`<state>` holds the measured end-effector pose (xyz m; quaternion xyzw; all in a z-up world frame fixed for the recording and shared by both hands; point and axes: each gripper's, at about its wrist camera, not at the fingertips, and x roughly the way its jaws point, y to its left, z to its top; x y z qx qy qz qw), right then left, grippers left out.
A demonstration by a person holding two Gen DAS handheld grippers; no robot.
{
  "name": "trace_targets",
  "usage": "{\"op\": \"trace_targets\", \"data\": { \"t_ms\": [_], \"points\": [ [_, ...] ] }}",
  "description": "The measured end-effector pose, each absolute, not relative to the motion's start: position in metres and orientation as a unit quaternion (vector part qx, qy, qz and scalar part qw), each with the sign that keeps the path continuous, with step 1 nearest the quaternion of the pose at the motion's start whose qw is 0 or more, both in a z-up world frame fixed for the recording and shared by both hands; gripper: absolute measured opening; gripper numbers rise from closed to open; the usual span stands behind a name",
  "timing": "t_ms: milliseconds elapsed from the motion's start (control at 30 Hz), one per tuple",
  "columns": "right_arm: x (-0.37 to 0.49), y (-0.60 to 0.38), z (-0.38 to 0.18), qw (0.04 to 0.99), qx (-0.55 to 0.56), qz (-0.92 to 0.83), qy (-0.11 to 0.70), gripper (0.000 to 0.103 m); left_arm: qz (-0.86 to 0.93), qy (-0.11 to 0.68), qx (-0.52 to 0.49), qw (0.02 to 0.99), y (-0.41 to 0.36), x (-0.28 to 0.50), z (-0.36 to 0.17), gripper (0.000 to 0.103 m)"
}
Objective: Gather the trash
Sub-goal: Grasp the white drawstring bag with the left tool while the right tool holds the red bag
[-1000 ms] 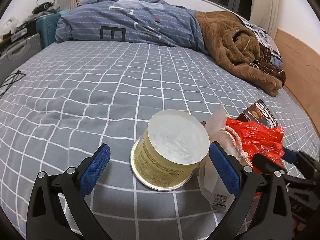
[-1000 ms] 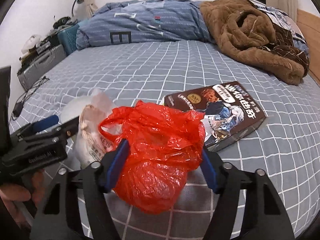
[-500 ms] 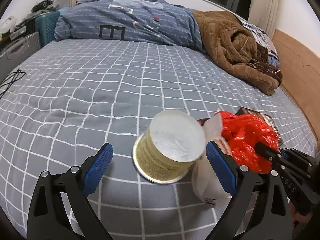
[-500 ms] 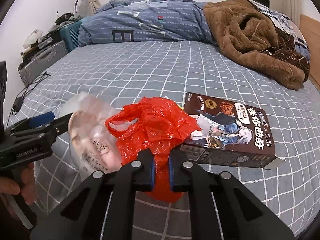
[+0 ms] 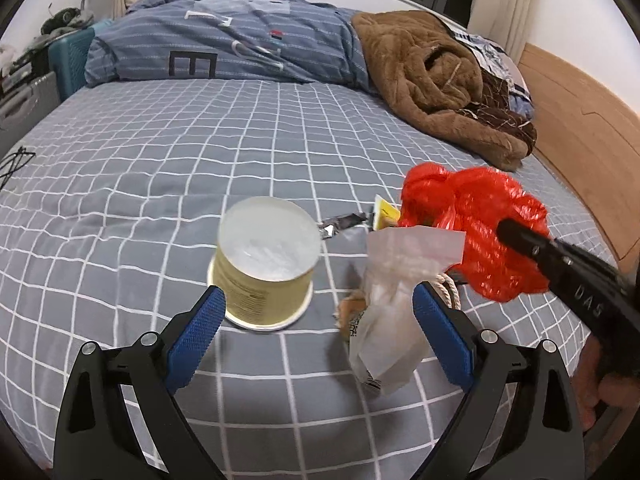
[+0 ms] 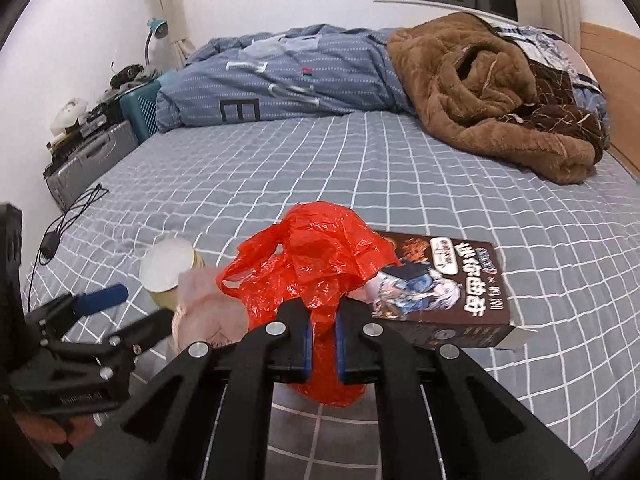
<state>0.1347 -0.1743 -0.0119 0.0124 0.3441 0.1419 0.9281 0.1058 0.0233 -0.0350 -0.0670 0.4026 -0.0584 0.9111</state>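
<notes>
Now, right gripper: jaws pinched tight on a fold of the red plastic bag, which bulges above and hangs below the blue pads, clear of the bed.
Left gripper: jaws spread wide, pads pressing on nothing.
Between the left jaws: a crumpled clear wrapper just inside the right pad; whether it touches that pad cannot be told.
Just ahead of the left pad: a yellow tub with a whitish lid, upright on the bedsheet.
Beyond the tub and wrapper: a strip of silver foil and a small yellow scrap, lying near the red bag.
Right of the right gripper: a dark printed box, flat on the sheet, just beside the bag.
Left of the right gripper: the left tool, with the tub behind it.
Far side of the bed: a blue striped duvet and a brown fleece blanket, well apart from both grippers.
</notes>
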Motion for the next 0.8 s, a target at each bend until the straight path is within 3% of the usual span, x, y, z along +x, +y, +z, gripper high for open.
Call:
{"op": "trace_targets", "data": {
  "t_ms": [800],
  "points": [
    [0.131, -0.218, -0.005, 0.936, 0.014, 0.110, 0.333, 0.007, -0.083, 0.444, -0.048, 0.891, -0.047, 0.133, -0.077, 0.094]
  ]
}}
